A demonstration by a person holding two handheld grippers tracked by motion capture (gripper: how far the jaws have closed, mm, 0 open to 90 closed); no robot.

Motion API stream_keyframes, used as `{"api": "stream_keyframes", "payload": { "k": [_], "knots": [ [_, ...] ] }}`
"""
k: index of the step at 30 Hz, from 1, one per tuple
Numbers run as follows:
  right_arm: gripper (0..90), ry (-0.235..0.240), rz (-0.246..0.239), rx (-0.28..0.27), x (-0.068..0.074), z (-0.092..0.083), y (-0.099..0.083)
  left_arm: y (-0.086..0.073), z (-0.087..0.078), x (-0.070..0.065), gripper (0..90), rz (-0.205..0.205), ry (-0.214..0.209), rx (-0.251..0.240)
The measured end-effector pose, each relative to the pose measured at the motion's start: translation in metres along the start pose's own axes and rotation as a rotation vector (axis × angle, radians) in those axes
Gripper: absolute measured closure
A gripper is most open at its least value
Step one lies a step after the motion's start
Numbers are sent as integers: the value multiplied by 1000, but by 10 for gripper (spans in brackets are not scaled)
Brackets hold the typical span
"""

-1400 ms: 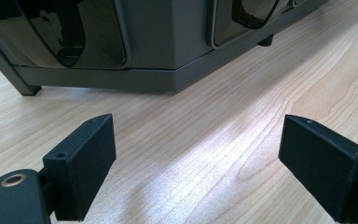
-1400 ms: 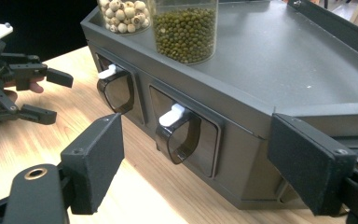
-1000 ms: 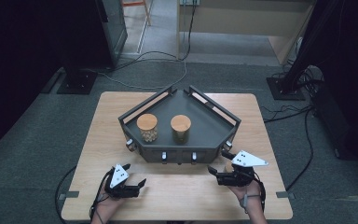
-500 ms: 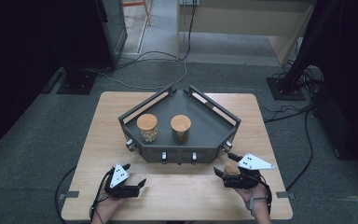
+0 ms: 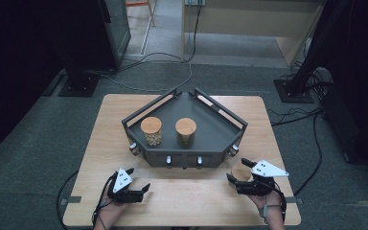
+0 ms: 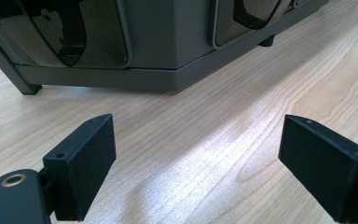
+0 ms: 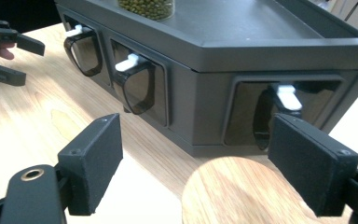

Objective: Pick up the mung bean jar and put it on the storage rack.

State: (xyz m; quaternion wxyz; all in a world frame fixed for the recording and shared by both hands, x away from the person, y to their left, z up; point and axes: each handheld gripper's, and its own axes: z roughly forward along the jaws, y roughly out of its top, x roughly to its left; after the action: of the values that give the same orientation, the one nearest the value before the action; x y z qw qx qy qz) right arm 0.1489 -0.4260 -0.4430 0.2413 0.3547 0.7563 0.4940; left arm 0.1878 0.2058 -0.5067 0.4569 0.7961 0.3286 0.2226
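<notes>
A dark grey corner tray point(image 5: 220, 132) stands mid-table with two wooden-lidded jars on it, one of pale beans point(image 5: 151, 130) and one of green beans point(image 5: 186, 132). A third jar shows its round wooden lid point(image 5: 242, 173) on the table by the tray's front right corner. My right gripper point(image 5: 237, 170) has that lid point(image 7: 242, 191) between its jaws, which have just been opening. The left jaw stands clear of the lid, so the gripper point(image 7: 200, 158) is open. My left gripper point(image 5: 139, 178) rests open over bare wood point(image 6: 196, 154), with nothing between its jaws.
The tray's front wall point(image 7: 191, 88) carries dark scoop-like drawers with white knobs point(image 7: 130, 60) and faces both grippers closely. The table's front edge point(image 5: 182, 223) lies just behind the hands. Cables point(image 5: 158, 62) and stands cover the floor beyond the table.
My right gripper has shifted a little to the right and toward the person, and its jaws stand wider. The wooden lid now shows in front of it. The left gripper has stayed still.
</notes>
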Motion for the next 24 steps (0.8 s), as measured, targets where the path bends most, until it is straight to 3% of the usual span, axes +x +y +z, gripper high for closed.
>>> {"api": "stream_keyframes", "payload": {
  "k": [24],
  "knots": [
    [117, -66, 48, -3, -10, -11, -21, 0, 0, 1, 108, -3, -2, -2]
  ]
}}
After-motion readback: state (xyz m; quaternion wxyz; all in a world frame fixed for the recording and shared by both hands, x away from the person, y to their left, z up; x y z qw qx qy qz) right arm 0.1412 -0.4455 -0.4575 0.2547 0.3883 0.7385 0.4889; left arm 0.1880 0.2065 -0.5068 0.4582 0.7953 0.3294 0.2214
